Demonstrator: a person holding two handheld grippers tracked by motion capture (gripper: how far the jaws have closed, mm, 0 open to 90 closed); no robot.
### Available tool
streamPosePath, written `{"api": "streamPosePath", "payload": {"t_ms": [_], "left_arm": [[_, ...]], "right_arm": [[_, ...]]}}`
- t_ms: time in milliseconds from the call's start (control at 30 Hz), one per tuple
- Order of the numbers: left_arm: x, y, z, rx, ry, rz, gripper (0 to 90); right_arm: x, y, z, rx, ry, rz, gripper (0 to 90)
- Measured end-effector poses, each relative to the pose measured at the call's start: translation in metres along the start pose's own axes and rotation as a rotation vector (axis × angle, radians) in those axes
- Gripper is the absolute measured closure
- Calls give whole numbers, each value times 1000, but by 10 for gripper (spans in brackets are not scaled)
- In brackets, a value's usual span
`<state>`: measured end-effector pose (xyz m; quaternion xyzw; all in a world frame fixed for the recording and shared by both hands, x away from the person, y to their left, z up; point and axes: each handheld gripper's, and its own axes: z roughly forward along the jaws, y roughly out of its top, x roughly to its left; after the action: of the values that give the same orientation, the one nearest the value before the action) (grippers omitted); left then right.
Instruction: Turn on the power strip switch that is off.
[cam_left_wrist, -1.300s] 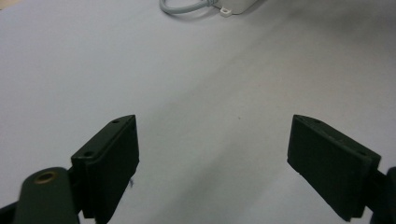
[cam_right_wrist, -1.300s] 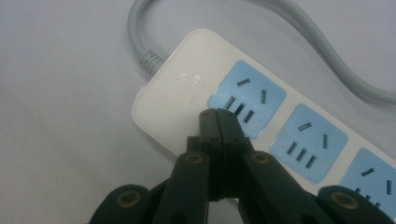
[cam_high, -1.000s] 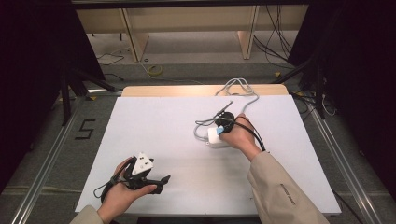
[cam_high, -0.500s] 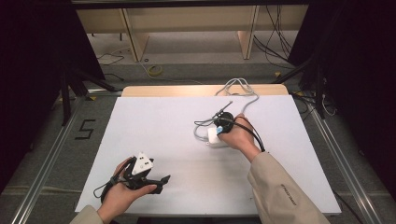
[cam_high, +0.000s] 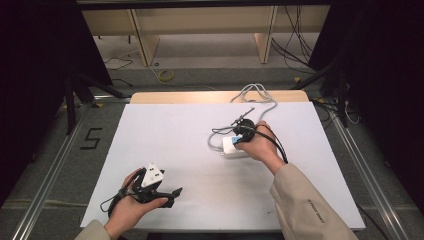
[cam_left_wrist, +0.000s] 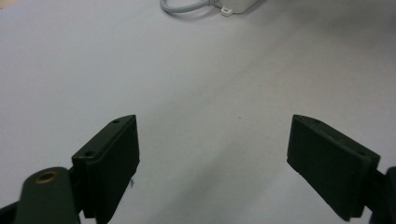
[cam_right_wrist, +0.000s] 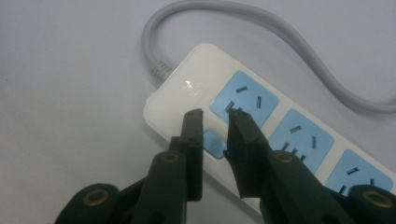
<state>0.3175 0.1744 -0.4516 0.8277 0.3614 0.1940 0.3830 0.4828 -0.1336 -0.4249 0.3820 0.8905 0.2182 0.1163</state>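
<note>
**Right tongs parked over the power strip switch, left ones just chilling**

Nothing has really moved since the earlier frames: both hands sit in the same spots, the right one on the strip, the left one at the near edge.

The white power strip (cam_high: 234, 146) lies right of the middle of the white surface (cam_high: 165, 135), with its grey cord (cam_high: 257, 95) looping away to the far edge. The right tongs (cam_right_wrist: 215, 122) come down at the cord end of the strip, jaws drawn narrow with just a slim gap between them and nothing clamped in it. In the right gripper view the tips hover right over the small blue switch (cam_right_wrist: 215, 143), next to the first blue socket (cam_right_wrist: 243, 98). Pulling the jaws close like that makes sense if the plan is to poke the switch, since a narrow tip works like a finger. Whether the tips actually touch the strip is hard to tell from here.

The left tongs (cam_left_wrist: 212, 147) are spread wide and empty, resting low over bare surface at the near left, well apart from the strip. In the high view the left hand (cam_high: 131, 207) just holds them there, pointing roughly at the strip. Looks like that side is out of the way so the right hand can work alone, though it could come over to steady the strip if it slides.
</note>
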Motion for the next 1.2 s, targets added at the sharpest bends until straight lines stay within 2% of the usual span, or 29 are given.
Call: {"api": "streamPosePath", "payload": {"t_ms": [333, 633, 933, 1200], "left_arm": [[0, 0, 0, 3, 1, -2, 165], [1, -1, 0, 5, 3, -5, 165], [2, -2, 0, 4, 7, -16, 165], [2, -2, 0, 6, 12, -19, 164]], "right_arm": [[1, -8, -7, -24, 35, -9, 684], [0, -17, -21, -57, 52, -7, 633], [0, -35, -33, -91, 70, -8, 579], [-4, -58, -43, -95, 82, 3, 561]]}}
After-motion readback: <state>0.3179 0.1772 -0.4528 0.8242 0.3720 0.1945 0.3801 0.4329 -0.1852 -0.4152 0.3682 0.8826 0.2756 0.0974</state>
